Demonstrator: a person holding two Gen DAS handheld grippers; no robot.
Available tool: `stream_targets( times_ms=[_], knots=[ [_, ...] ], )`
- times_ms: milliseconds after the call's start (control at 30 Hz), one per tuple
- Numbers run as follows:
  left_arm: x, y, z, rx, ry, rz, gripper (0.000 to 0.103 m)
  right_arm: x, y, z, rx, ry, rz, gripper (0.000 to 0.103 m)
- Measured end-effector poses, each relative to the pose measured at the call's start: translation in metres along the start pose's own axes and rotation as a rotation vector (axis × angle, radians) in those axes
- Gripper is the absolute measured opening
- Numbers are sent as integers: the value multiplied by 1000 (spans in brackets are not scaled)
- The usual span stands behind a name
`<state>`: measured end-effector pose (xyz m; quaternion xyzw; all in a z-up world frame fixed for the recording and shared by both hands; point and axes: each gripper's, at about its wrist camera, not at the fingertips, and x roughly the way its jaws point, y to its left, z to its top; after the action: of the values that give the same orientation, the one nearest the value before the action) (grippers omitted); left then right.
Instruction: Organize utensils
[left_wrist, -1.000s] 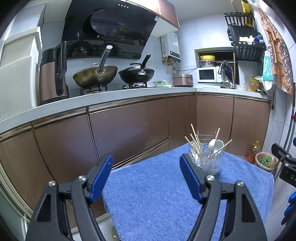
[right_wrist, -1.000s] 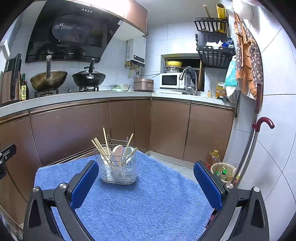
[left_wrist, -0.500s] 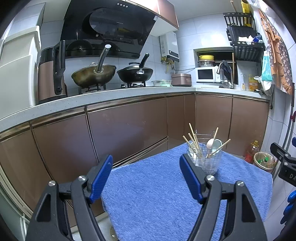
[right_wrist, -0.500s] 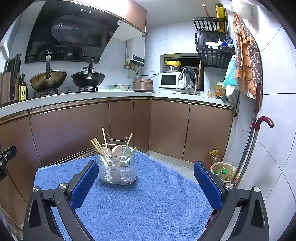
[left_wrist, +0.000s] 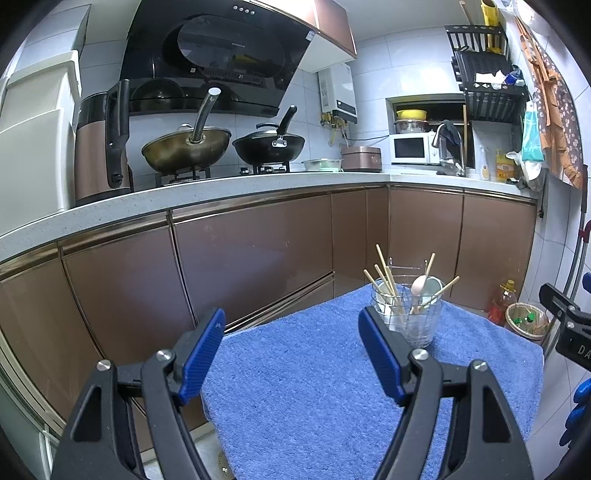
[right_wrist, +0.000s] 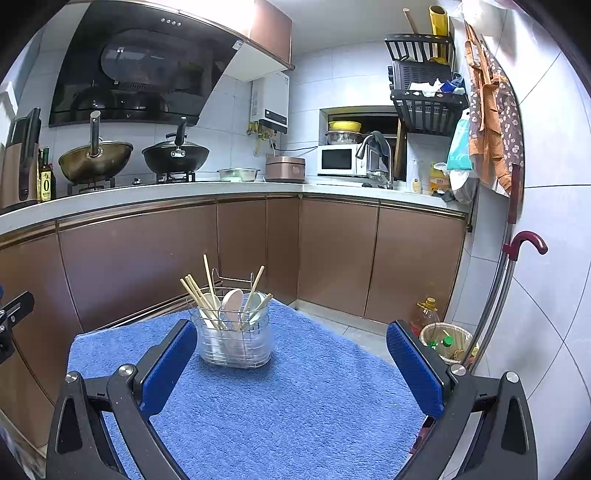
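Here, left gripper (left_wrist: 291, 354) open, right gripper (right_wrist: 291, 363) open, utensil holder (right_wrist: 234, 341) on blue towel (right_wrist: 295, 406)

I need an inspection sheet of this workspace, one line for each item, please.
Surface: blue towel covers the table.
Job's things: wire utensil holder upright on the towel, holding chopsticks and spoons.
Clutter: nothing seen on the towel.
Grippers: left tool open, empty; right tool open, empty; both short of the holder.
Cables: nothing seen.
Surroundings: brown cabinets, woks on stove, microwave, waste basket on floor.
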<state>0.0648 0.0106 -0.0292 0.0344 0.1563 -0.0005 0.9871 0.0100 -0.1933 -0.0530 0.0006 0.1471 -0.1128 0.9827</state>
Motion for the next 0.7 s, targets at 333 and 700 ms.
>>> stream_targets(
  times_ms=[333, 700],
  knots=[
    [-3, -1, -1, -3, -13, -2, 73, 0, -1, -1, 4, -3, -6, 103],
    [-5, -6, -2, 3, -9, -11, 73, -2, -1, 0, 6, -8, -11, 103]
  ],
)
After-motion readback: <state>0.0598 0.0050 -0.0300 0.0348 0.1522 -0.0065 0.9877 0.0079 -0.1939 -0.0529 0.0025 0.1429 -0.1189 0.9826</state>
